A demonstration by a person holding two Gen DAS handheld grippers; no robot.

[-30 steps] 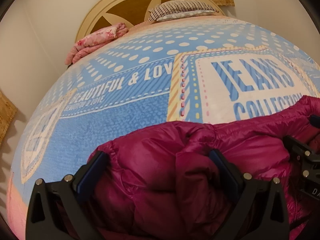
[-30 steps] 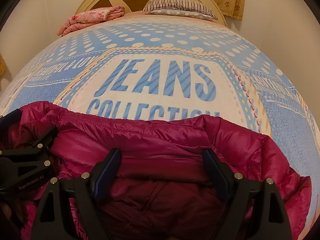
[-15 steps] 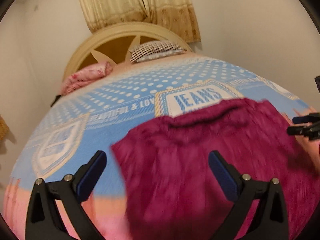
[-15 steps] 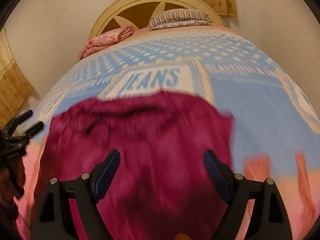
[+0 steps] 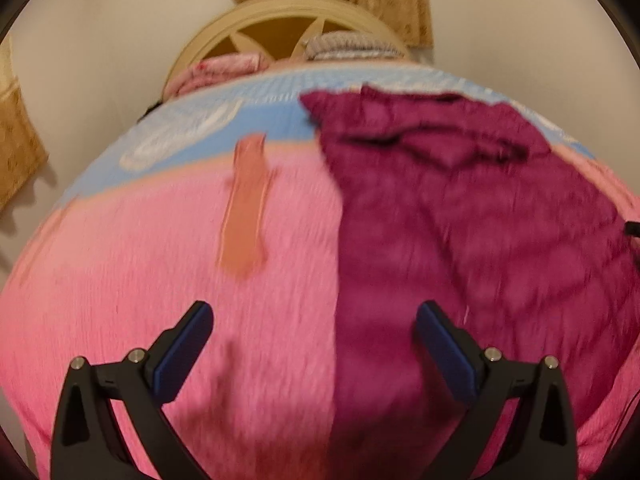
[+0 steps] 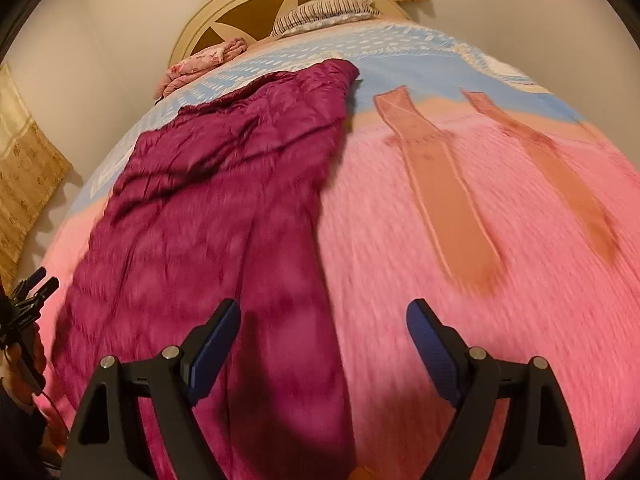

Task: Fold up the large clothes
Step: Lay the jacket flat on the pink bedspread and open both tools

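Note:
A magenta puffer jacket (image 5: pixel 460 216) lies spread flat on the bed, its far end toward the headboard; it also shows in the right wrist view (image 6: pixel 224 208). My left gripper (image 5: pixel 314 328) is open and empty, held above the jacket's left edge near the foot of the bed. My right gripper (image 6: pixel 322 328) is open and empty, above the jacket's right edge. The left gripper (image 6: pixel 30 292) shows small at the left edge of the right wrist view. Both views are motion-blurred.
The bed cover (image 6: pixel 460 280) is pink near me and blue farther back, with orange stripes (image 6: pixel 444 196). A striped pillow (image 6: pixel 324 10) and a folded pink blanket (image 6: pixel 200 62) lie by the cream headboard (image 6: pixel 256 0). Curtains hang on the left wall (image 6: pixel 24 184).
Both grippers have let go of the jacket and pulled back toward the foot of the bed. The jacket, bunched under them before, now lies spread out flat.

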